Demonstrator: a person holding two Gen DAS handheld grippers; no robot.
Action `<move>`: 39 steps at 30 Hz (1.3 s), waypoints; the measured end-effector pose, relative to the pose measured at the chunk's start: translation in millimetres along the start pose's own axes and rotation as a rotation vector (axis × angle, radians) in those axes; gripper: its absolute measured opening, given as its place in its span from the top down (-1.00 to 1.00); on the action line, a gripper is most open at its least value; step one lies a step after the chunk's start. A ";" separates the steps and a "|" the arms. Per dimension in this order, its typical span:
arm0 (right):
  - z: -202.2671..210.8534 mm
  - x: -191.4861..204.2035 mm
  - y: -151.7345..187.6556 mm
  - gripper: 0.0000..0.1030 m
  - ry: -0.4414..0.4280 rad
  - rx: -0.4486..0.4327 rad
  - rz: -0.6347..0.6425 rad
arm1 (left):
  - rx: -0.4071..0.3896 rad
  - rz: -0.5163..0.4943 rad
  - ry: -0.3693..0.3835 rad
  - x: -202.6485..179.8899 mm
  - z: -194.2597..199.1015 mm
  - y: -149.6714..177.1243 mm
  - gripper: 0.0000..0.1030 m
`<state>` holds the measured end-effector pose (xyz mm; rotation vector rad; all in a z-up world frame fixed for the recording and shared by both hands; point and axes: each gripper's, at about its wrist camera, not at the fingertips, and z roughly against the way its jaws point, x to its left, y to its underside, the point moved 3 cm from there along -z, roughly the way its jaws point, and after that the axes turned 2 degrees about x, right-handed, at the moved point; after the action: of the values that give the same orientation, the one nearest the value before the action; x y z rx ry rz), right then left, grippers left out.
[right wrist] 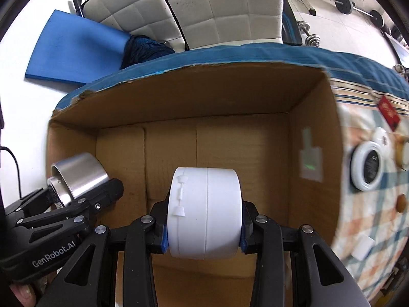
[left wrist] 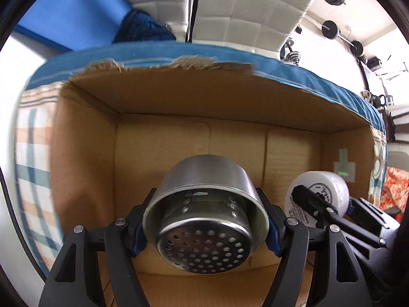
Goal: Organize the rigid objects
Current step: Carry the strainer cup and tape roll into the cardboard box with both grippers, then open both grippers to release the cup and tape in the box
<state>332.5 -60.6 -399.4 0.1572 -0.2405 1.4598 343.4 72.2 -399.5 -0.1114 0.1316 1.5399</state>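
My left gripper (left wrist: 204, 226) is shut on a steel cup with a perforated strainer insert (left wrist: 204, 220), which lies on its side between the pads above the open cardboard box (left wrist: 84, 138). The same steel cup (right wrist: 76, 176) and left gripper (right wrist: 76, 194) show at the left of the right wrist view. My right gripper (right wrist: 203, 226) is shut on a round white plastic jar (right wrist: 204, 212), also over the cardboard box (right wrist: 314, 117). In the left wrist view the white jar (left wrist: 319, 194) and right gripper (left wrist: 324, 204) appear at the right. The box floor below both looks bare.
The box stands on a bed with a checked cover (right wrist: 370, 220) and a blue edge. On the cover to the right lie a round white-rimmed container (right wrist: 368, 163), a red packet (right wrist: 389, 113) and small items. Beyond are a white padded panel (right wrist: 217, 7), a blue mat (right wrist: 74, 51) and dumbbells (right wrist: 311, 35).
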 end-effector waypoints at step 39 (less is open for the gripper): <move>-5.3 -13.2 -25.6 -0.53 0.191 0.061 -0.020 | 0.184 0.067 0.089 32.4 -48.5 -48.5 -0.36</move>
<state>357.0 -74.7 -406.9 0.0690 -0.0386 1.4523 392.0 95.3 -452.9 -0.0299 0.3495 1.5826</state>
